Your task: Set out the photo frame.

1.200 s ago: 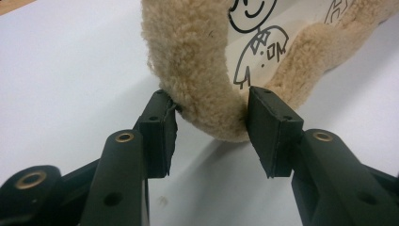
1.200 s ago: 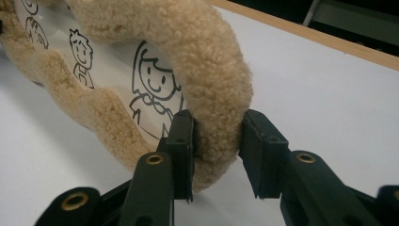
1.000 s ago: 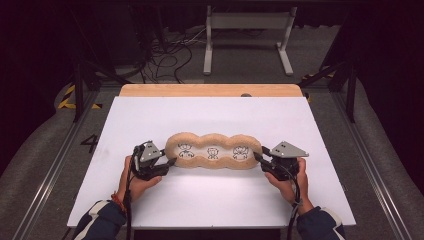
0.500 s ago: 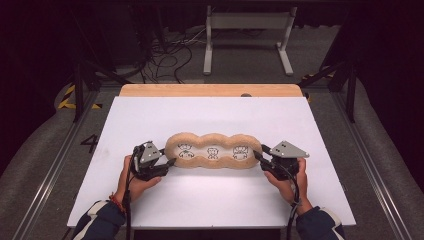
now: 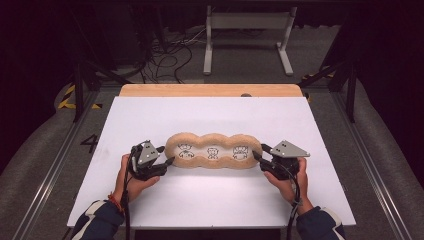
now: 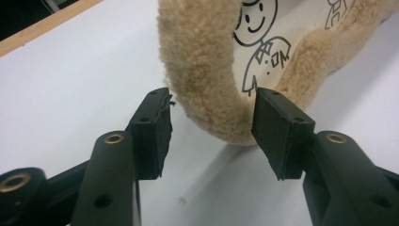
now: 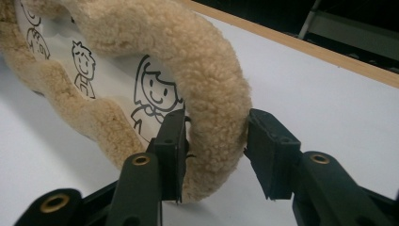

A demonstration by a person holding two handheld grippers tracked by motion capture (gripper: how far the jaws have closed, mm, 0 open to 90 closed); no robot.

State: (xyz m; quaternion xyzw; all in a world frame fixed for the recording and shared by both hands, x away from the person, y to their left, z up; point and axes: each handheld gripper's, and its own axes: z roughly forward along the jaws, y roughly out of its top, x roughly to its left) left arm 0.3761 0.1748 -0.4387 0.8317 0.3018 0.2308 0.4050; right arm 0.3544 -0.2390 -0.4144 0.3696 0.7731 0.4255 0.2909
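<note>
At the middle of the white table [image 5: 310,130] lies a fleecy mat [image 5: 214,150], a three-lobed pad with a plush tan rim and a flat white centre printed with cartoon figures. The left gripper [image 5: 167,155] stands at the mat's left end, the right gripper [image 5: 258,152] at its right end. Both sets of jaws have just been opening. In the left gripper view the jaws stand apart, the rim's end lobe between them, pads clear of the fleece. In the right gripper view the jaws straddle the thick rim, loosened; one pad lies against the inner side, the other just off the fleece. The mat is judged light, soft and limp: it will sag if lifted by one end. Take hold on the padded rim at both ends, not the thin centre. The fleece compresses, so close firmly.
</note>
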